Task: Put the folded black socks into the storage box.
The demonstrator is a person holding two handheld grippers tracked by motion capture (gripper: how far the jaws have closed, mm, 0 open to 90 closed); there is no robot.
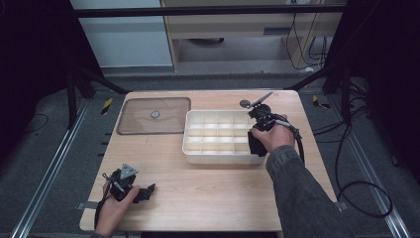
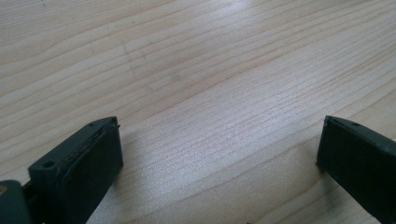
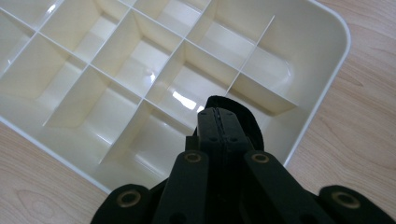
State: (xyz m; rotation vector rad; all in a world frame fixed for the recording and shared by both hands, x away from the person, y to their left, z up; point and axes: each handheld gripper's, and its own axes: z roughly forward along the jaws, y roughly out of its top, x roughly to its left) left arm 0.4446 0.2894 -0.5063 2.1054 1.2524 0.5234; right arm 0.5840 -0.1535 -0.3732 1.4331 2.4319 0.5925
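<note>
Right gripper view shows the right gripper (image 3: 216,112) pinched shut on nothing, tip inside a corner cell of the tray (image 3: 327,88) mid-table, where I judge it could catch a divider and shove the tray.

Glossy cream plastic divider tray (image 3: 322,28) on matt pale wood table (image 2: 196,70).

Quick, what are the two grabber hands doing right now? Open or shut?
Left gripper: open, nothing between its jaws, over the bare table.
Right gripper: shut, holding nothing, over the white divided tray.

tray (image 3: 322,28) cut off, lid knob (image 1: 155,114) perhaps metal
</note>
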